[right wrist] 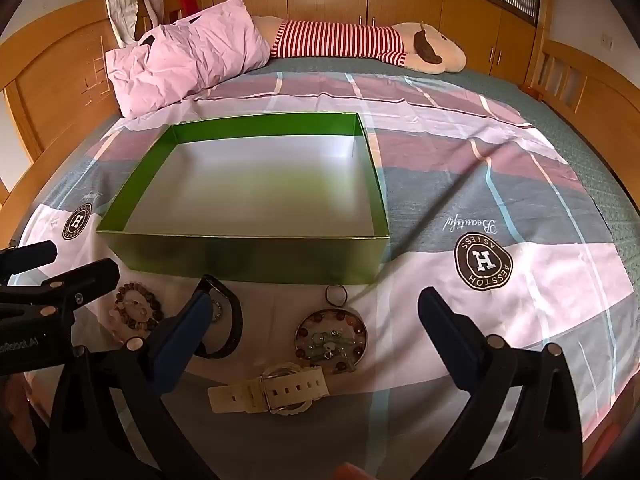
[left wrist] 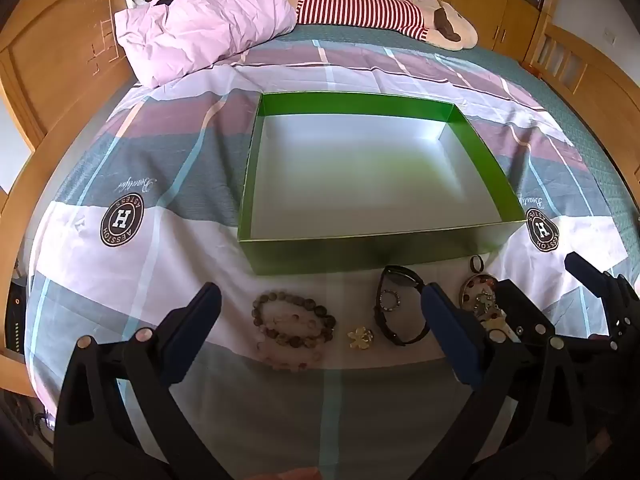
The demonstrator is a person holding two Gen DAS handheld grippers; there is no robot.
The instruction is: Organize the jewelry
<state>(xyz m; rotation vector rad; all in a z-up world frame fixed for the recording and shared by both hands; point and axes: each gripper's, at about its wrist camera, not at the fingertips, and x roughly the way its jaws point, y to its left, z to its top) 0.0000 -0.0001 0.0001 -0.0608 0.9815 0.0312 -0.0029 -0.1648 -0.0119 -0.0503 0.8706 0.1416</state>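
We hold our left gripper [left wrist: 320, 320] over the near edge of the bed, its fingers spread wide with nothing between the pads, angled down at the bedspread [left wrist: 120, 272]. Beneath it, starting at the left, we see a cluster of beaded bracelets [left wrist: 294, 322] lying on a pale band of the cloth, then a small gold flower-shaped piece [left wrist: 360, 338] just beside them, then a black watch [left wrist: 396, 304] curled on its side with a small beaded ring [left wrist: 389, 300] inside its loop. Behind this row sits the green box [left wrist: 360, 256], open-topped, white inside and holding nothing, its near wall close to the jewelry. Further right, we find a small dark ring [right wrist: 336, 294] near the box's front corner, and just in front of it a round tin [right wrist: 331, 339] filled with small mixed pieces. Nearer to us lies a white watch [right wrist: 272, 394], strap flat on the cloth. Our right gripper [right wrist: 312, 320] hangs above the tin and white watch, fingers likewise wide apart and gripping nothing. At the far end of the bed we see a pink pillow [right wrist: 184, 56] and a striped plush toy [right wrist: 360, 44].
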